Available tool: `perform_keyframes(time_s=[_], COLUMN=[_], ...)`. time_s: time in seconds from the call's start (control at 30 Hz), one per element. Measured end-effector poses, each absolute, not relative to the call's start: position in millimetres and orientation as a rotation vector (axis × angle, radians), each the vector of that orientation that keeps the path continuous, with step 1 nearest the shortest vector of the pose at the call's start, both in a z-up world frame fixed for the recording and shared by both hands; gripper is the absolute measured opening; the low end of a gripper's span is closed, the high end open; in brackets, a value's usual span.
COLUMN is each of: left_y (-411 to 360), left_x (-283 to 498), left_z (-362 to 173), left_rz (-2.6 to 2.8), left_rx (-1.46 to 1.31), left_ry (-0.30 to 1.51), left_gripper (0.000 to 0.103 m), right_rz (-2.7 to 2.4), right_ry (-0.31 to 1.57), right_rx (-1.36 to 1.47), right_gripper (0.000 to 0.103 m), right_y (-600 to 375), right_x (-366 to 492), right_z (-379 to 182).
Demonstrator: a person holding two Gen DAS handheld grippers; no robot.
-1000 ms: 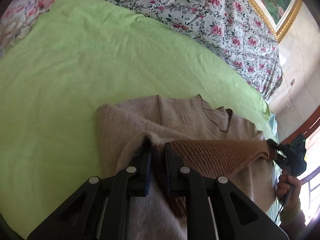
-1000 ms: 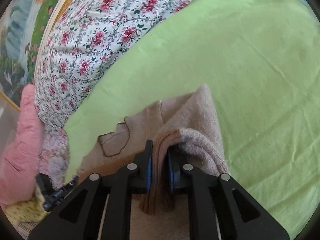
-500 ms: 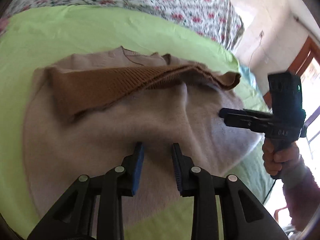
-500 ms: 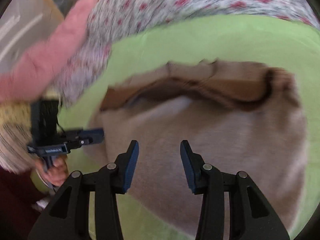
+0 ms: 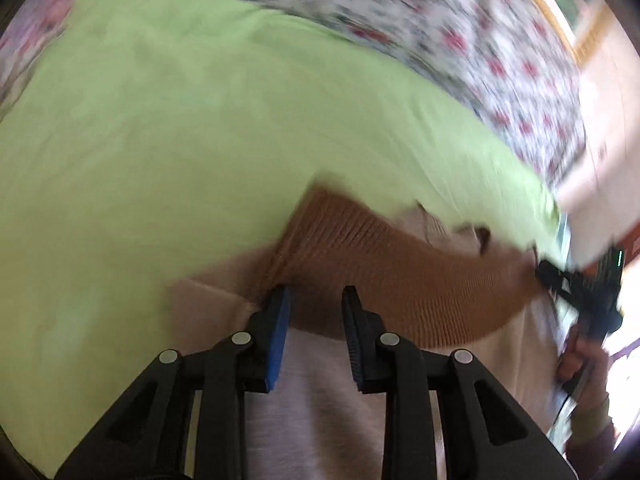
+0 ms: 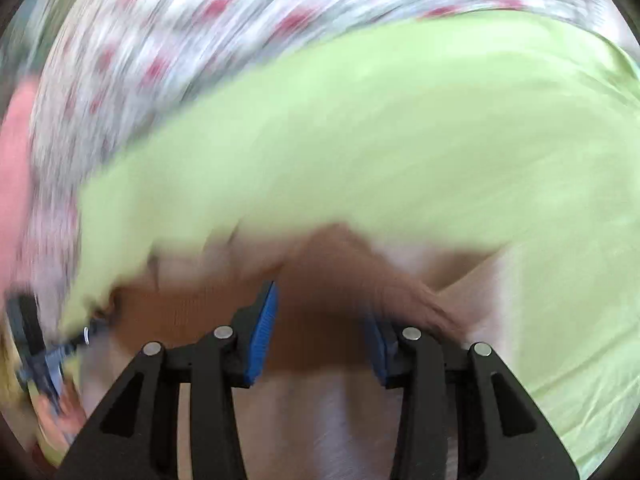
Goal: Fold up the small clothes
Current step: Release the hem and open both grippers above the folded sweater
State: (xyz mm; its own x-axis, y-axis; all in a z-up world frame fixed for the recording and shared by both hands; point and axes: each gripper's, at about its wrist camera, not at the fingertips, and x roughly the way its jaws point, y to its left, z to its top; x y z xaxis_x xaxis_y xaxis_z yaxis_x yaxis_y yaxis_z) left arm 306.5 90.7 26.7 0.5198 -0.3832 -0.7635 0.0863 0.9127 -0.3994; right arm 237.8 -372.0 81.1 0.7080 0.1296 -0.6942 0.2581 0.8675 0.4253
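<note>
Lime green sheet [image 5: 200,128] spread over a flowery bedspread [image 5: 460,28], everything pretty blurry. The beige sweater [image 5: 320,400] lies on the sheet with its brown ribbed hem [image 5: 392,276] folded across the top. Left gripper [image 5: 314,300] has its jaws apart right at the hem, holding nothing. Right gripper [image 6: 320,312] is spread wide over the same brown band, also gripping nothing.

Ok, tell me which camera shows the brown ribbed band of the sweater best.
The left wrist view. The brown ribbed band is sharp enough there to show its ribs, running from the open left claw toward the right claw. The right wrist view shows it only as a brown motion-blurred smear.
</note>
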Motion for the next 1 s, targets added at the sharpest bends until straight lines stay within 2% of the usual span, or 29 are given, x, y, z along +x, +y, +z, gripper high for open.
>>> perform_keyframes(time_s=[0.07, 0.13, 0.17, 0.47, 0.63, 0.77, 0.97, 1.0], left_y=[102.5, 109.4, 111.0, 111.8, 115.8, 112.7, 115.2, 116.9], left_x=[292.6, 273.1, 263.3, 142.6, 85.6, 56.2, 51.0, 52.9], left_z=[34.8, 39.7, 41.1, 40.3, 25.1, 10.3, -10.8, -11.1], left_rz=[-0.268, -0.239, -0.24, -0.298, -0.34, -0.387, -0.391, -0.395], left_rx=[-0.349, -0.338, -0.345, -0.45, -0.499, -0.536, -0.664, -0.7], left_ry=[0.955, 0.943, 0.937, 0.97, 1.035, 1.099, 1.131, 1.124], left_gripper=[0.027, 0.036, 0.037, 0.038, 0.043, 0.044, 0.062, 0.068], right_rz=[-0.097, -0.077, -0.059, 0.085, 0.097, 0.093, 0.048, 0.031], right_ry=[0.74, 0.71, 0.702, 0.741, 0.71, 0.723, 0.765, 0.768], right_rx=[0.575, 0.569, 0.556, 0.513, 0.575, 0.596, 0.674, 0.702], right_gripper=[0.044, 0.044, 0.044, 0.045, 0.061, 0.062, 0.063, 0.063], right_y=[-382.8, -377.9, -372.0, -325.1, -313.0, -302.0, -305.6, -309.3], right_x=[216.1, 192.8, 182.1, 106.8, 47.9, 11.7, -8.1, -7.4], right_z=[86.2, 92.8, 95.2, 96.3, 88.9, 77.1, 51.3, 47.3])
